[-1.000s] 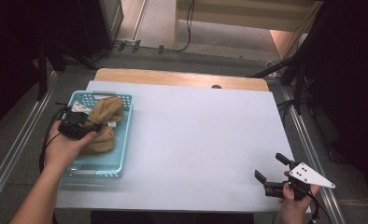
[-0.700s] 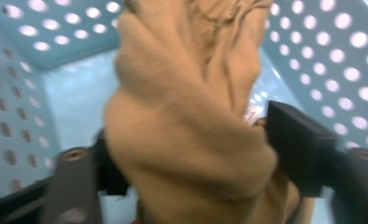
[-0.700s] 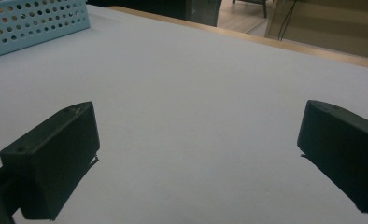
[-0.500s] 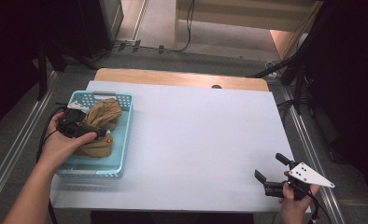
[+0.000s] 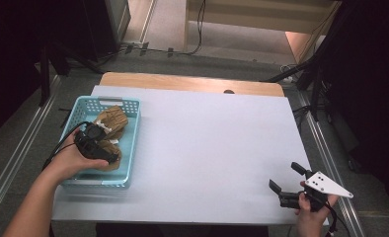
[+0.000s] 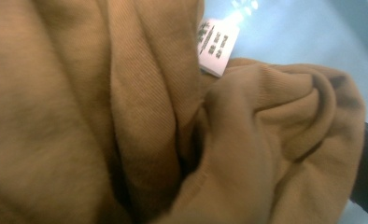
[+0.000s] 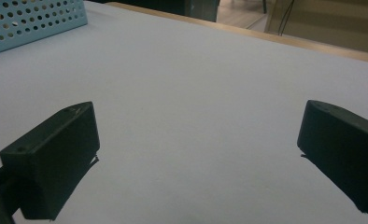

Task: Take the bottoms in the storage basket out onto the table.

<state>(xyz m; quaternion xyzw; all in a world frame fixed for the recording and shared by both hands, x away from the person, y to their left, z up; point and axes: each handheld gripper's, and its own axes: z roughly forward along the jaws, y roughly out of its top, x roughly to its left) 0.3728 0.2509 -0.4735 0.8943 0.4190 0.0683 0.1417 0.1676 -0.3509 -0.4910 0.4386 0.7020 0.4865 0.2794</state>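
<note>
The left gripper (image 5: 102, 150) sits low in the blue basket (image 5: 129, 148) at the table's left, jaws just spread over the crumpled brown garment (image 6: 140, 121), probably gripping nothing yet. Next: clamp a fold. The right gripper (image 5: 287, 184) waits agape, near right.

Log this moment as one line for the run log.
left gripper: jaws just opened, in blue basket over tan garment | right gripper: open, nothing held, over white table

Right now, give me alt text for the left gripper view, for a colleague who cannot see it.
Crumpled tan knit cloth lies close against the camera in deep folds, with a white care label sewn near the top. Behind it, at upper right, is the pale blue floor of the basket; a black jaw edge shows at far right.
</note>
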